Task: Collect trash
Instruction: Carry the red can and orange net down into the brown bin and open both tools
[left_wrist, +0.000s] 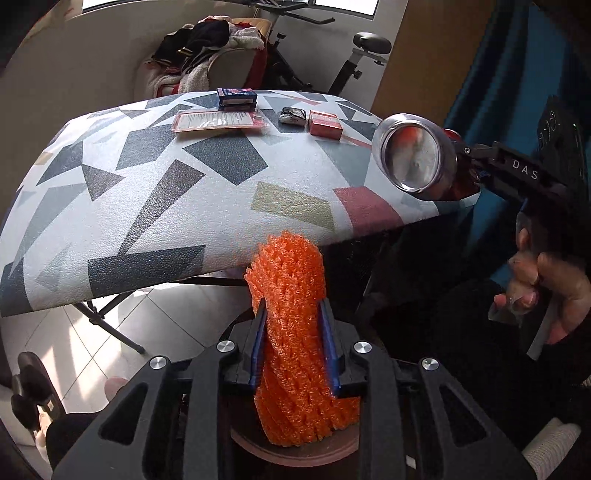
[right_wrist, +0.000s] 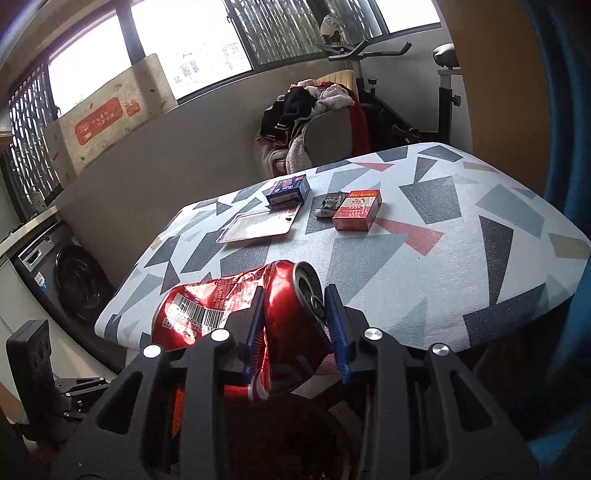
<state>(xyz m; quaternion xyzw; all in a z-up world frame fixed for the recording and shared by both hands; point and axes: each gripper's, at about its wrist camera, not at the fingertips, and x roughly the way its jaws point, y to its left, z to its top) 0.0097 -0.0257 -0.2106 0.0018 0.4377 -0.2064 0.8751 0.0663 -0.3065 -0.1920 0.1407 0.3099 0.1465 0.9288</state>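
Your left hand-held gripper is clamped on an orange foam net sleeve, held upright just off the near edge of the counter. Your right hand-held gripper is clamped across a crushed red can, which hangs over the counter's near edge; in the left wrist view its silver base faces the camera.

Risks, as judged from here: the can is gripped near its top end, with most of its body sticking out to one side, so it may pivot or slip between the pads if you swing quickly. The foam sleeve is soft and springy; it may squeeze out of the jaws, or snag on the counter edge if you lower it.

Trash on the far part of the counter: a blue box touching a clear blister pack, a red box, and a dark crumpled wrapper just beside it. No bin can be identified in either view. Beyond stand a chair heaped with clothes and an exercise bike; neither blocks you.
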